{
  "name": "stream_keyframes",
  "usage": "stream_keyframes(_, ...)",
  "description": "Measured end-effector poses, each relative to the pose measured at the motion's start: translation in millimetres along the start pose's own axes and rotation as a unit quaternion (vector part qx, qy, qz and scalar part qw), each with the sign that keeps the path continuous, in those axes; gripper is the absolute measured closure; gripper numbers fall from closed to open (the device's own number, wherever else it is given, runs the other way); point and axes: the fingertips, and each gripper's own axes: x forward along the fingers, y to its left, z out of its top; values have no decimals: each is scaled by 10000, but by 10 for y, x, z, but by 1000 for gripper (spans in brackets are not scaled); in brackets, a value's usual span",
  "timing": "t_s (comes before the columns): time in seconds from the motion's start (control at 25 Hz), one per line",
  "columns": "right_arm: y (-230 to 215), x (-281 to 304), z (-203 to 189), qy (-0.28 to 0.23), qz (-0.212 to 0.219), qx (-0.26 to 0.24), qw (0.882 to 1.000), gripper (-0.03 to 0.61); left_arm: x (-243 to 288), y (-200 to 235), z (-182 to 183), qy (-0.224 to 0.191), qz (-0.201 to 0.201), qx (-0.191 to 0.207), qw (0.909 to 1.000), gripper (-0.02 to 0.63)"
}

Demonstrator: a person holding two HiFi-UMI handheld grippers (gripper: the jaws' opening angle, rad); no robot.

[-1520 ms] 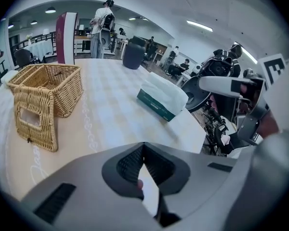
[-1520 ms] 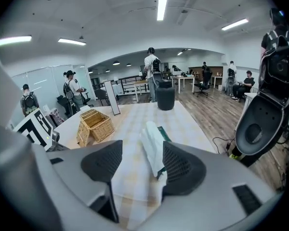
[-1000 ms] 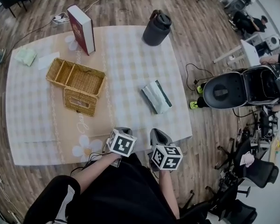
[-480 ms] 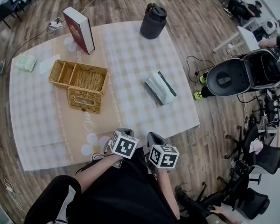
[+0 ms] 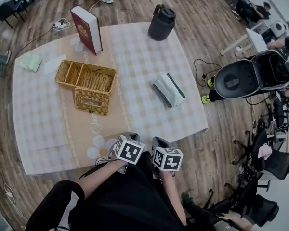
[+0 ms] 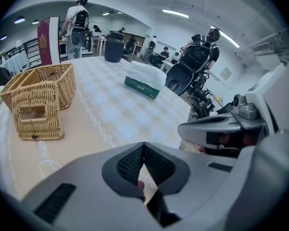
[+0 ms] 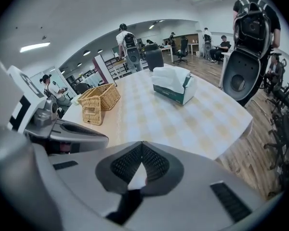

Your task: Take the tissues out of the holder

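Head view: right gripper (image 5: 160,141) has edged in beside left gripper (image 5: 127,135), both at the table's (image 5: 135,57) near edge. Tissue pack (image 5: 169,89) lies on the cloth, well right of the open wicker holder (image 5: 89,85).
Left gripper view: jaws closed tip to tip, nothing between them.
Right gripper view: jaws likewise together, empty.

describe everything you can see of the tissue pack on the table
The tissue pack is a soft oblong packet, white and crumpled on top with a dark green band along its lower side. It lies flat on the checked cloth, skewed to the table's edges, near the right side. It sits well apart from the wicker holder, outside it. Only the cloth touches it.
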Motion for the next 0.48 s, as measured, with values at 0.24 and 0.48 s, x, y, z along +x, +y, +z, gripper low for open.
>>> stream_keyframes(0.24, -29, 8, 9, 52, 42, -140, 9999, 566, 6, -78, 61, -118, -69, 0, 9999, 615)
stream_keyframes(0.48, 47, 32, 47, 121, 171, -348, 9992, 566, -57, -55, 60, -183, 11, -77, 9998, 615)
